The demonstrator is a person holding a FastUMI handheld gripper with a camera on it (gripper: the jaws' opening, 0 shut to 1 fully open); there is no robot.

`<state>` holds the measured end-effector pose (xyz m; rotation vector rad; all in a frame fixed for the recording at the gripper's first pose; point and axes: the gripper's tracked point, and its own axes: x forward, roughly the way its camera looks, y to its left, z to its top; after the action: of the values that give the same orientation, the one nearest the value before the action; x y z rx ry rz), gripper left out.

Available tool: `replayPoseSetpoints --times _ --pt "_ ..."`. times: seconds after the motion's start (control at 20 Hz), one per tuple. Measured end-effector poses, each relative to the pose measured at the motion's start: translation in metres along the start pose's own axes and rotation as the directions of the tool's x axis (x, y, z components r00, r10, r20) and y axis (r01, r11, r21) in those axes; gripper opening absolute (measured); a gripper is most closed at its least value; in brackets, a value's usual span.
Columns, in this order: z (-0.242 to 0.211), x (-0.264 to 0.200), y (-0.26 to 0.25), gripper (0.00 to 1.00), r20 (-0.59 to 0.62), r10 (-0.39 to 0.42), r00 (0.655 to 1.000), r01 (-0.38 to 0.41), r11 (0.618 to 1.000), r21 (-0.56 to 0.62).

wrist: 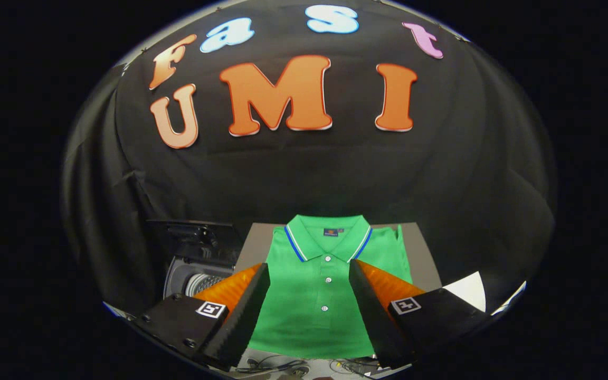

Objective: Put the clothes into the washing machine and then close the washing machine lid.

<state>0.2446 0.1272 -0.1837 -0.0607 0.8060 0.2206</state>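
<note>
Tongs (309, 295) spread wide, gripping nothing; their fingers hide the shirt's (325, 279) side edges. Green knit polo, folded into a rectangle, lies flat on the grey counter (424, 253) between and just beyond the fingers, long axis along them, collar at far end. Left, washer (198, 264): lid up, perforated drum partly hidden.

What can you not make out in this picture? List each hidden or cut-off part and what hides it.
Gripper view:
- Washing machine: drum mostly hidden by one finger of the open gripper.
- Green polo shirt: its sides lie behind the fingers; sleeves folded under.
- Shirt's neck label: too small.
</note>
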Motion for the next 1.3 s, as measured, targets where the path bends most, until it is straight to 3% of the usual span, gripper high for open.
replayPoseSetpoints --times 0.15,0.3,0.7,0.9,1.25,1.3 --pt "-0.028 0.031 -0.014 0.98 -0.182 -0.036 0.983 0.04 0.999 0.021" --pt "-0.039 0.05 -0.014 0.98 -0.289 -0.029 0.957 0.048 0.997 0.058" --pt "-0.077 0.07 -0.032 0.98 -0.549 -0.088 0.831 0.122 0.992 0.025" --pt "-0.083 0.076 -0.03 0.98 -0.598 -0.071 0.799 0.098 0.995 0.014" --pt "-0.082 0.076 -0.031 0.98 -0.614 -0.064 0.787 0.083 0.997 0.003" --pt "-0.082 0.077 -0.033 0.83 -0.611 -0.064 0.789 0.086 0.996 0.006"
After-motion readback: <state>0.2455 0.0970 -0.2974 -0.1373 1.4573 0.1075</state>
